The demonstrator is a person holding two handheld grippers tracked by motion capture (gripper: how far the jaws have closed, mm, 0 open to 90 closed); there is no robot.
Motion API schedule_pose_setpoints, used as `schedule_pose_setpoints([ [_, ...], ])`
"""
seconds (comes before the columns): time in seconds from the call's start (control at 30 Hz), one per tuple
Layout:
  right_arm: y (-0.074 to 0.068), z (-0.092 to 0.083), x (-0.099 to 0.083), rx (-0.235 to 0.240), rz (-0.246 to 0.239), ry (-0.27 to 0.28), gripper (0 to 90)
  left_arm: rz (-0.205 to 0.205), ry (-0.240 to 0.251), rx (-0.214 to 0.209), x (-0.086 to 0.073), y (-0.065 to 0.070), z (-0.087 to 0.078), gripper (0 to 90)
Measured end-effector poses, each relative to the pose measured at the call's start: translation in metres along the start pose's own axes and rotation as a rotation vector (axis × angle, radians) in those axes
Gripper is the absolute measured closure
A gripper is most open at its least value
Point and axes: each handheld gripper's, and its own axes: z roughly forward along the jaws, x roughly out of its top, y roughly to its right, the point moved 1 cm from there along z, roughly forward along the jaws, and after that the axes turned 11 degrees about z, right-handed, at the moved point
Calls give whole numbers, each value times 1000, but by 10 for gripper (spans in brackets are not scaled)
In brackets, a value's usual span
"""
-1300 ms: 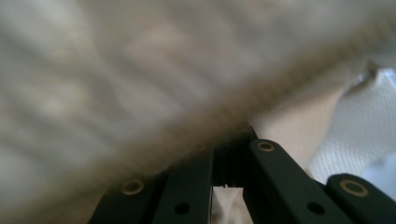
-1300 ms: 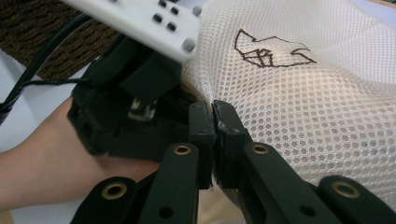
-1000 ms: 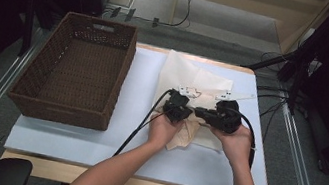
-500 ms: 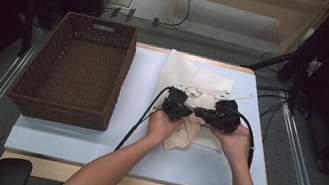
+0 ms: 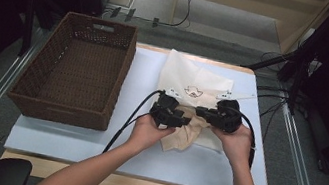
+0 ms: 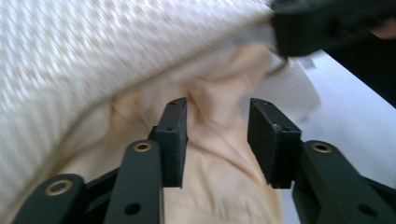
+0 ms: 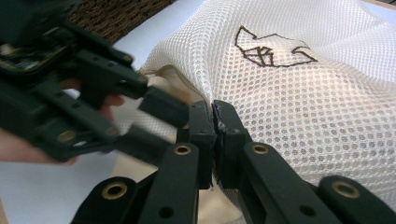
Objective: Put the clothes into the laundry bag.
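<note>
On the white table [image 5: 68, 140], right hand-held gripper [image 7: 214, 116] clamps the mesh bag's [image 7: 303, 93] edge; left hand-held gripper [image 6: 217, 135] just opened.

A brown wicker basket [image 5: 75, 70] stands on the left part of the counter [image 5: 93, 144], on its white covering. Black cables [image 5: 274, 93] trail over the grey floor [image 5: 293, 159] to the right.

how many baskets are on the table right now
1: a brown wicker basket on the table's left side, left of the mesh bag. Its inside looks bare; no other basket is visible.
</note>
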Motion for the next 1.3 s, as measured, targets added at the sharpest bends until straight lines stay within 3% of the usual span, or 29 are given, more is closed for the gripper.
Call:
schedule_pose_setpoints([
  [0.13, -1, 0, 0, 0, -2, 0, 889, 34, -13, -5, -14, 9, -2, 477],
  [0.3, -1, 0, 0, 0, -1, -1, 889, 19, -28, -48, -30, 14, 0, 395],
  [0.43, 0, 0, 0, 2, 0, -3, 889, 38, -42, -38, -37, 16, 3, 306],
  [0.6, 0, 0, 0, -1, 0, -4, 889, 28, -75, -39, -45, 16, 10, 165],
  [0.9, -1, 1, 0, -3, 0, -4, 888, 47, -58, -4, -49, 19, 17, 151],
  [0.97, -1, 1, 0, -4, 0, -4, 888, 74, -70, 21, -50, 21, 18, 159],
  [1.1, -1, 1, 0, -4, -3, -3, 888, 89, -61, 56, -52, 24, 18, 213],
  [1.2, -1, 0, 0, -3, 1, -3, 888, 105, -63, 58, -53, 25, 17, 219],
  [1.3, -1, 0, 0, -1, 0, -2, 888, 157, -81, 88, -56, 29, 16, 220],
])
